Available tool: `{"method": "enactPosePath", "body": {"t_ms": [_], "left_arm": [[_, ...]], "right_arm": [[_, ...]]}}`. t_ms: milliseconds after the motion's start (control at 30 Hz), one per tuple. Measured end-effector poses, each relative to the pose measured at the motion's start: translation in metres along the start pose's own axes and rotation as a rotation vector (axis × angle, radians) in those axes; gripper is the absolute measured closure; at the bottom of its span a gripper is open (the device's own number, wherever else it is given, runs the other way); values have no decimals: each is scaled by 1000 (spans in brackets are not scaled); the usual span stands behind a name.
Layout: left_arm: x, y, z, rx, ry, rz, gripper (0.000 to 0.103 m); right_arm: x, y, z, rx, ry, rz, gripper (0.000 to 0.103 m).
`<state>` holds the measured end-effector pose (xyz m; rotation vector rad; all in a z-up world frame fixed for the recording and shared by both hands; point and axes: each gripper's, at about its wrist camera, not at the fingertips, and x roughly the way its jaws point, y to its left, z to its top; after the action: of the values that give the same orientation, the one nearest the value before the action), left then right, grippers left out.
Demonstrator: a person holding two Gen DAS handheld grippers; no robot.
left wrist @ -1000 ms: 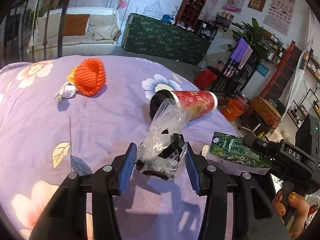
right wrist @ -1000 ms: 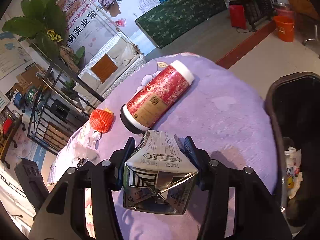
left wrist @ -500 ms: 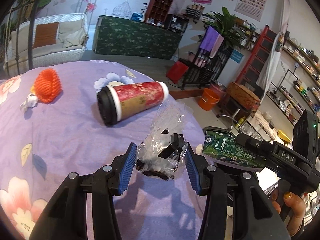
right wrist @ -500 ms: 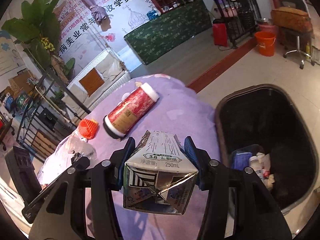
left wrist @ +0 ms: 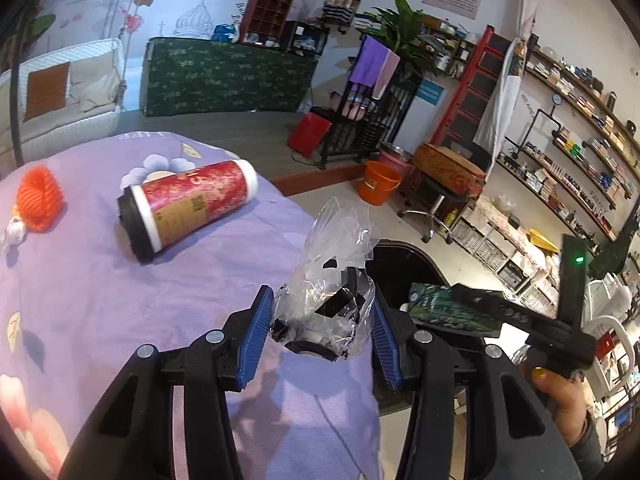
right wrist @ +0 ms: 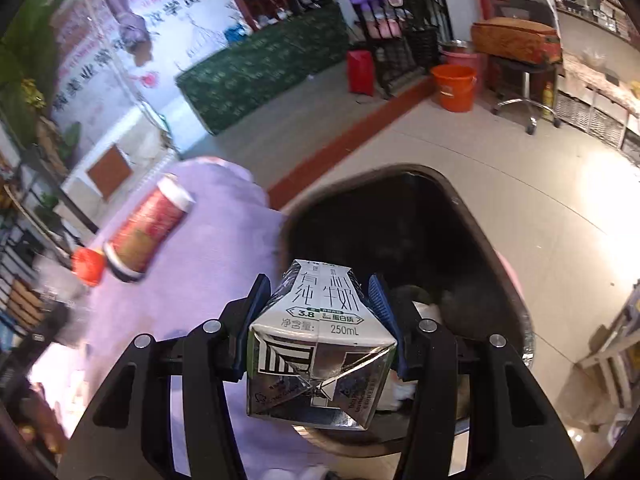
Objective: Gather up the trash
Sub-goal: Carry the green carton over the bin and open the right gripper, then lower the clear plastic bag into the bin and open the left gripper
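Right tongs (right wrist: 320,332) clamp a 250 mL milk carton (right wrist: 320,344) by its side walls, poised over the near rim of the black trash bin (right wrist: 472,216). Left tongs (left wrist: 318,332) pinch a crumpled clear plastic bag with dark scrap inside (left wrist: 326,312), at the edge of the purple floral tabletop (left wrist: 120,300), bin just beyond.

Judgement: carry each load fully past the rim before letting go; release the carton first, since the limp bag may cling to a pad and need a shake. Red drink cup (left wrist: 188,204) and orange foam net (left wrist: 40,196) not yet collected.
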<state>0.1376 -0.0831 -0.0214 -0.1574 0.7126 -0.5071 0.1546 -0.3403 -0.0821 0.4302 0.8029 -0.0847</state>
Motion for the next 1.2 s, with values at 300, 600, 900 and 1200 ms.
{"method": "enactPosePath", "body": {"t_ms": [300, 600, 900, 1200], "left_arm": [[22, -34, 0, 67, 30, -54, 56], [34, -51, -1, 94, 60, -82, 56], [43, -59, -5, 94, 87, -98, 56], [58, -75, -5, 108, 132, -143, 56]], "right_arm": [[56, -15, -11, -98, 153, -131, 51], [87, -16, -21, -171, 267, -215, 51], [96, -20, -24, -149, 318, -230, 47], [49, -26, -21, -80, 171, -195, 28]]}}
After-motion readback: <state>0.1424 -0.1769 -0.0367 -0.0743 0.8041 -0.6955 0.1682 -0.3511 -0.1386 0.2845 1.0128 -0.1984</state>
